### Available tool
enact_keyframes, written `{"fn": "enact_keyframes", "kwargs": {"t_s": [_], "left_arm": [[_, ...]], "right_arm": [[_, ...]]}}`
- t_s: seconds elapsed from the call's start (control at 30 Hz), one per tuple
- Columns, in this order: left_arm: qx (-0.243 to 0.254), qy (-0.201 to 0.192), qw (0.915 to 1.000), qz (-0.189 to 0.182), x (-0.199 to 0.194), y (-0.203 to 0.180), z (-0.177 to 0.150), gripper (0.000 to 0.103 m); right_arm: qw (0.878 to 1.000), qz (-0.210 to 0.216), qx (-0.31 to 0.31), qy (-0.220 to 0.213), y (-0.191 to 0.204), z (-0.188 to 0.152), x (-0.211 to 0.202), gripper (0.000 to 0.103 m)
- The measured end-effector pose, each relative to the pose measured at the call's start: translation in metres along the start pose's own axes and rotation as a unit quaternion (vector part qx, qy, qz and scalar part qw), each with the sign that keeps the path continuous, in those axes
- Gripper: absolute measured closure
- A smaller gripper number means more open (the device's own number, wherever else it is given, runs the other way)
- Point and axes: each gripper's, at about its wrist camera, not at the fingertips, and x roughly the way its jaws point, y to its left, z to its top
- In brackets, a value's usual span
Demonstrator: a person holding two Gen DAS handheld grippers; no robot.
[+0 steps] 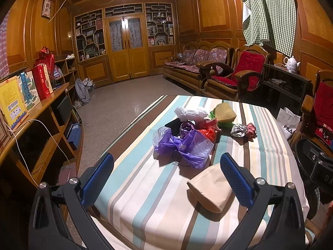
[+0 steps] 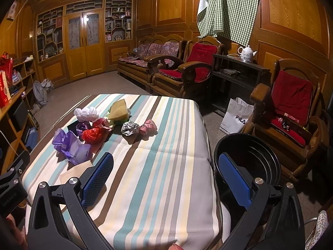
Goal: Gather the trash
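A heap of crumpled trash lies mid-table on the striped cloth (image 1: 145,187): a purple plastic bag (image 1: 187,145) (image 2: 71,145), a white bag (image 1: 190,112), a red bag (image 2: 91,134), a yellow-brown sponge-like piece (image 1: 225,111) (image 2: 119,110), a silver foil ball (image 1: 238,130) (image 2: 129,127) and a pink wad (image 2: 148,126). A beige pouch (image 1: 210,187) lies near the front. My left gripper (image 1: 166,179) is open, above the table's near edge, short of the purple bag. My right gripper (image 2: 166,179) is open over the table's right front part. A black bin (image 2: 249,156) stands beside the table, to the right.
A wooden shelf unit (image 1: 41,108) with boxes runs along the left. Wooden armchairs with red cushions (image 2: 197,62) and a sofa stand at the back right. A white FILA paper bag (image 2: 236,116) sits on the floor by a chair.
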Motion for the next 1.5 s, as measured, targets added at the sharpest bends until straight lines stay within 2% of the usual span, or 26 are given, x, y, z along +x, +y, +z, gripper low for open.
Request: {"fn": "enact_keyframes", "kwargs": {"t_s": [1.33,1.5], "left_arm": [[-0.004,0.008,0.9999,-0.007,0.0045,-0.0005,-0.0043,0.103],[0.007,0.012,0.9995,-0.027,0.0093,0.0008,-0.0035,0.103]], "right_arm": [[1.000,0.010,0.002,-0.006,-0.0016,-0.0008,-0.0002,0.103],[1.000,0.020,-0.001,-0.017,0.0029,0.0005,0.0001,0.103]]}}
